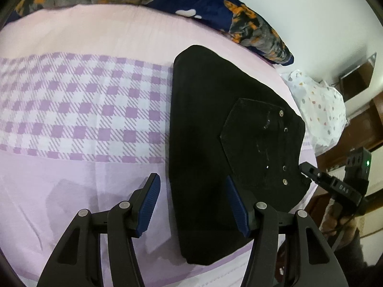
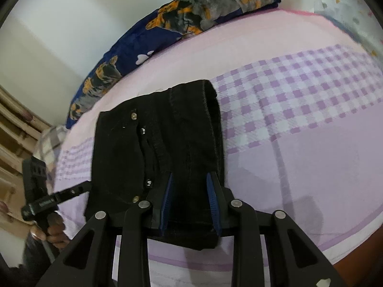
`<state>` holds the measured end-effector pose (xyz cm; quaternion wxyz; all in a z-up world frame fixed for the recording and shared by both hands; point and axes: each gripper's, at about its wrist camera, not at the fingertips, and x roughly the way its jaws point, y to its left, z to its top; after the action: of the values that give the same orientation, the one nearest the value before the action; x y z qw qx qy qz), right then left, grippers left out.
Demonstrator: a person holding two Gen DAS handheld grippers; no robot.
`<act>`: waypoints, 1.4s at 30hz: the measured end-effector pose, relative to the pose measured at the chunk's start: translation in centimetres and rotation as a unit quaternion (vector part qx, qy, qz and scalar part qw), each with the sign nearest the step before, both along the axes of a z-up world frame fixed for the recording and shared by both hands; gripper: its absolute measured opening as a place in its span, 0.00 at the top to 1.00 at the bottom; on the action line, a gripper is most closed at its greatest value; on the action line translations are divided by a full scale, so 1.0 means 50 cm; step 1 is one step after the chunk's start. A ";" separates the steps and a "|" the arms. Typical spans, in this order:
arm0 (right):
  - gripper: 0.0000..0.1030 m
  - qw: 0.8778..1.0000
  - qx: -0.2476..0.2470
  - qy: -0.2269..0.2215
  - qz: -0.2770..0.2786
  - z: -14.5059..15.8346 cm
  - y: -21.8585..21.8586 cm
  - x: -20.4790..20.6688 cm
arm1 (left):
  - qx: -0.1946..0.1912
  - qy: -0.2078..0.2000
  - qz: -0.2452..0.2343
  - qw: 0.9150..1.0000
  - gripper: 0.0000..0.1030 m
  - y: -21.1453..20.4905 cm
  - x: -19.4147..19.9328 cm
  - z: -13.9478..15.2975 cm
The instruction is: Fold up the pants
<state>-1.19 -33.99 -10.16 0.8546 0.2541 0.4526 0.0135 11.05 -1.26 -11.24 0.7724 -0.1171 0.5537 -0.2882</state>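
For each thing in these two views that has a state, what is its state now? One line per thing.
black pants: folded into a compact stack, lying flat on the bed, pocket side up.
left claw: open, over the pants' left edge, holding nothing.
right claw: open, over the pants, holding nothing.
bed sheet: spread, lightly wrinkled.
blue blanket: bunched along the wall.

White letters reading "DAS", or close to it, stand on the black arm of the right gripper (image 1: pixel 305 168) as seen from the left wrist camera; the last letter is unclear. In the right wrist view, the left gripper (image 2: pixel 89 186) carries a line of small white print along its black bar, too blurred to read. No other text, brand, number or sign can be read in either view.
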 end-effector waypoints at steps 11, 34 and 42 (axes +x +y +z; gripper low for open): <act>0.64 0.995 0.093 0.022 0.013 -0.037 -0.068 0.035 | -0.009 0.019 -0.010 1.000 0.44 -0.006 0.026 -0.008; 0.64 0.961 0.251 0.035 0.112 -0.113 -0.146 0.071 | -0.124 0.077 -0.064 0.987 0.39 0.015 0.093 -0.027; 0.62 0.953 0.257 0.049 0.152 -0.110 -0.126 0.102 | -0.145 0.076 -0.065 0.984 0.39 -0.007 0.122 -0.031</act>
<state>3.89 -40.31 -15.66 0.7252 0.3939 0.5081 0.2465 17.13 -1.64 -12.77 0.6826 -0.2132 0.5692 -0.4058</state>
